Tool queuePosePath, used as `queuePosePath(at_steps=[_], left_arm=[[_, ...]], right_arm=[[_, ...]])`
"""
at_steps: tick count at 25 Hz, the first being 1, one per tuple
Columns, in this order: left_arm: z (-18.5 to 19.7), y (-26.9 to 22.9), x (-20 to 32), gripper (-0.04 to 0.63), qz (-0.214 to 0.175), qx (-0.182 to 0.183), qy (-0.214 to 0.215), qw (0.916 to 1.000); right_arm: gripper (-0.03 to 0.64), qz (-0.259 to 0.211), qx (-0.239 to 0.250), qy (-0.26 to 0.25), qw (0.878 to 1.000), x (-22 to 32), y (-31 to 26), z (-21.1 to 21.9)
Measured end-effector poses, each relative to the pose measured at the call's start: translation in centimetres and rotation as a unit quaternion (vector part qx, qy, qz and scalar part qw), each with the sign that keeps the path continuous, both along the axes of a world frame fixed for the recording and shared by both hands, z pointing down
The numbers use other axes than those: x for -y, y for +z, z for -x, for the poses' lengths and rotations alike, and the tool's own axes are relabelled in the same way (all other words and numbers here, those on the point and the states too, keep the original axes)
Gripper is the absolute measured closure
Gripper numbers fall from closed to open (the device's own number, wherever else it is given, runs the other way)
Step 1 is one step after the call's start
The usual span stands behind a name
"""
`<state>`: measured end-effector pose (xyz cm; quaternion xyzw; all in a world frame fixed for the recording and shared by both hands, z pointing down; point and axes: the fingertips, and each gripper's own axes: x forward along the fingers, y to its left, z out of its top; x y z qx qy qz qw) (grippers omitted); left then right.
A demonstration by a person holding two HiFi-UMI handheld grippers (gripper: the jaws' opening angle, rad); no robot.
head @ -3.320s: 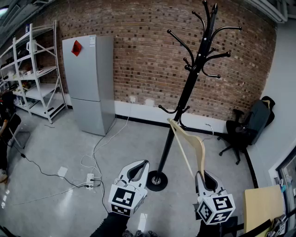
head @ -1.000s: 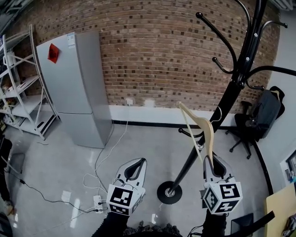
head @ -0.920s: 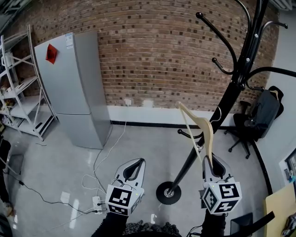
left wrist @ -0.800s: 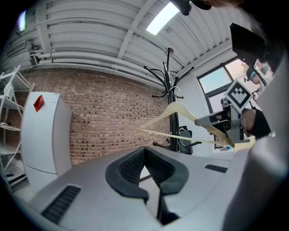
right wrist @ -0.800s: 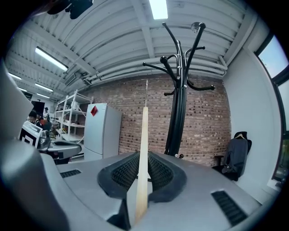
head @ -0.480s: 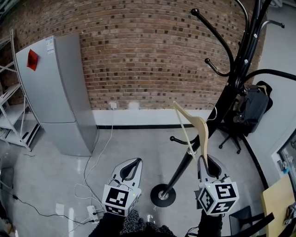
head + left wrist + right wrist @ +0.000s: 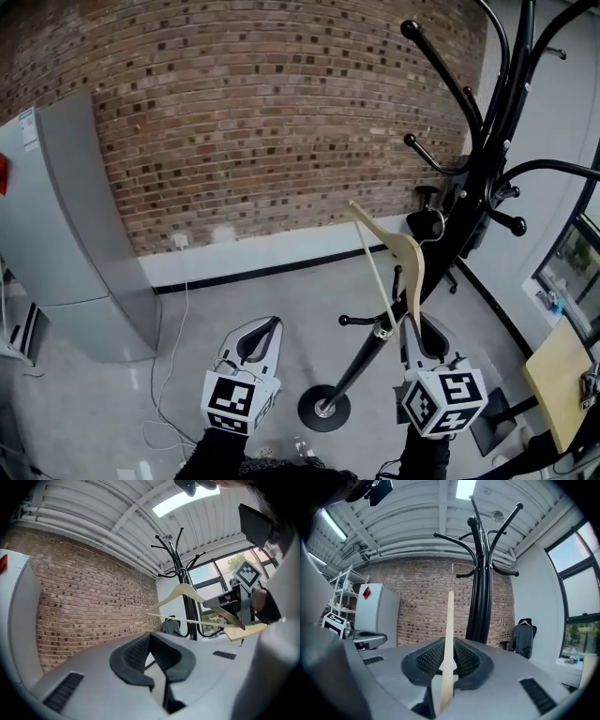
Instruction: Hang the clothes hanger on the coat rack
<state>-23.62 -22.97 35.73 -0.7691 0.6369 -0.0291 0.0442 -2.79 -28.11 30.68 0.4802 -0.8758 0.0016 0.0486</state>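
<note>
A pale wooden hanger (image 7: 401,261) stands up from my right gripper (image 7: 415,326), which is shut on one of its arms. In the right gripper view the hanger (image 7: 448,634) is edge-on between the pads, its thin metal hook pointing up. The black coat rack (image 7: 489,141) rises just right of the hanger, with curved pegs above it and its round base (image 7: 323,410) on the floor between the grippers. The rack (image 7: 480,588) stands close behind the hanger, slightly right. My left gripper (image 7: 273,322) is low at the left, shut and empty; its view shows the hanger (image 7: 187,592) off to the right.
A grey fridge (image 7: 56,234) stands against the brick wall at the left, with a white cable (image 7: 157,366) trailing over the floor. A wooden tabletop corner (image 7: 558,375) and a window (image 7: 572,272) are at the right. A dark chair (image 7: 427,225) sits behind the rack.
The head view has swung right: the fridge slid to the left edge and the rack's pegs now loom closer above the hanger. Both grippers keep their hold and pose.
</note>
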Motion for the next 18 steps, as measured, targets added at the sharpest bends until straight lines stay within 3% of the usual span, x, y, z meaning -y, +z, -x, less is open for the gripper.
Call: queuePosePath(at_steps=[10, 18], left_arm=[[-0.4, -0.4, 8.1, 0.586, -0.001, -0.008, 0.106, 0.9943], [-1.7, -0.3, 11.1, 0.586, 0.004, -0.014, 0.169, 0.9856]], right_arm=[[0.555, 0.001, 0.005, 0.091, 0.996, 3.8, -1.9, 0.4], [0.555, 0.0, 0.023, 0.154, 0.988, 6.5, -5.3, 0.4]])
